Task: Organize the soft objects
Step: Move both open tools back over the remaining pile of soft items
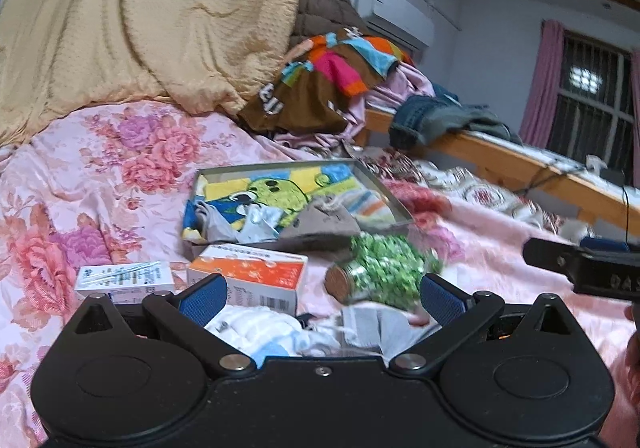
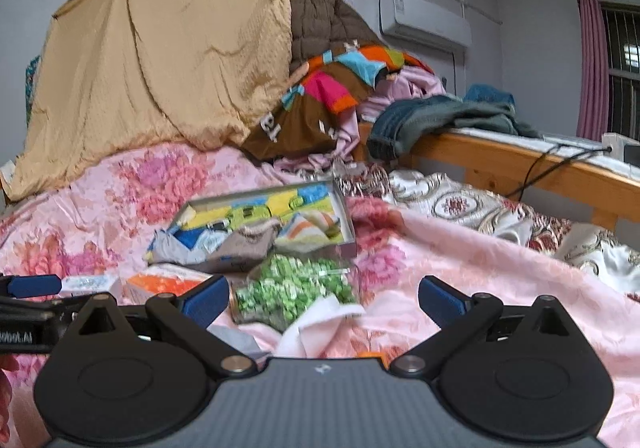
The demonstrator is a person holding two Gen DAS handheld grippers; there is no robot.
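Both claws hang wide apart with nothing between their blue pads. The left claw [image 1: 320, 298] hovers low over a small heap of pale cloths [image 1: 276, 328] lying on the bed's pink flowered cover [image 1: 120, 176]. The right claw [image 2: 320, 300] sits just beside it, above a white cloth [image 2: 320, 324] on the same cover.

Ahead of both lies a shallow tray [image 1: 384, 188] holding a bright cartoon towel [image 1: 272, 192], a grey-brown sock [image 1: 320, 216] and a striped cloth [image 1: 370, 206]. Between the tray and the claws lies a jar of green pieces [image 1: 384, 272] on its side, with an orange box [image 1: 250, 274] and a white box [image 1: 124, 280] to its left. A tan blanket [image 1: 152, 16] and piled clothes [image 1: 336, 76] rise behind.
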